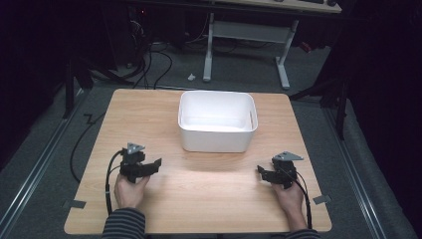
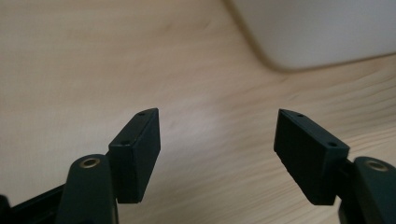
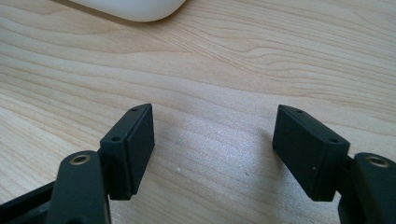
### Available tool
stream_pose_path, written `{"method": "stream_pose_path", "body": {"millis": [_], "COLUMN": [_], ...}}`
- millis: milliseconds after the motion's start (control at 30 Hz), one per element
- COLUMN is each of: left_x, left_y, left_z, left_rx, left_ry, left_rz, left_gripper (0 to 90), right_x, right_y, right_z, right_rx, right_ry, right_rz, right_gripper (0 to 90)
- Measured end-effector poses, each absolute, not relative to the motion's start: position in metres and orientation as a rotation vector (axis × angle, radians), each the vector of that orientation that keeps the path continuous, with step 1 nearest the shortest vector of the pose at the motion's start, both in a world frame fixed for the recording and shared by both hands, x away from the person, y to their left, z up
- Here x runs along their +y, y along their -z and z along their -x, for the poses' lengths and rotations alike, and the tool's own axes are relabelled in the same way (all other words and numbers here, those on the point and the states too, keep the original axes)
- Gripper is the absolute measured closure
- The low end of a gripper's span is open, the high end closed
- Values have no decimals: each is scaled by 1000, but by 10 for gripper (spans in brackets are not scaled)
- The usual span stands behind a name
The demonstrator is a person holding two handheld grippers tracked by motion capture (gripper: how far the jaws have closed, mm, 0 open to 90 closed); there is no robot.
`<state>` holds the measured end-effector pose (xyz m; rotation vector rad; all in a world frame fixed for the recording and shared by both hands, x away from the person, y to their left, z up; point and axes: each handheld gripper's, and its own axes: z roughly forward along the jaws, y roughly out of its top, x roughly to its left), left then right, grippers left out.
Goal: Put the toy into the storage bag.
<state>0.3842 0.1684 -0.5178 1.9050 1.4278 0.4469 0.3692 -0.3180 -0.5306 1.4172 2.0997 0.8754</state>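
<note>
A white plastic tub (image 1: 217, 121) sits toward the far middle of a light wooden bench (image 1: 199, 194), open side up and apparently empty, as a person rests a hand-held gripper in each hand on the near half of the board. The left hand-held gripper (image 1: 158, 163) lies near the tub's front left corner, its jaws spread wide with nothing between them; the right hand-held gripper (image 1: 260, 171) lies near the front right corner, likewise released and empty. In the left gripper view the tub's rounded corner (image 2: 322, 32) looms just beyond the jaws; in the right gripper view its edge (image 3: 135, 8) sits farther off. The tub looks light, stiff and smooth-walled, likely slippery against the pads, so the thin upper rim seems the surest place to pinch, one side per gripper. Nothing stands between grippers and tub; beyond the bench, cables (image 1: 159, 59) trail over grey carpet beside a white desk frame (image 1: 246, 45).
</note>
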Motion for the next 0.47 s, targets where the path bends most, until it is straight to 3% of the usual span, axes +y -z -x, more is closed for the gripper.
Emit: {"method": "stream_pose_path", "body": {"millis": [267,467], "left_x": [168,167], "left_y": [536,536], "left_z": [-377,-377], "left_rx": [1416,1404], "left_ry": [-612,-603], "left_rz": [-1927,-1943], "left_gripper": [286,241], "right_x": [-318,-318], "right_y": [531,531], "right_z": [-369,-369], "right_rx": [2099,2098], "right_ry": [-876,-875], "right_rz": [-1419,-1420], "right_gripper": [298,298]}}
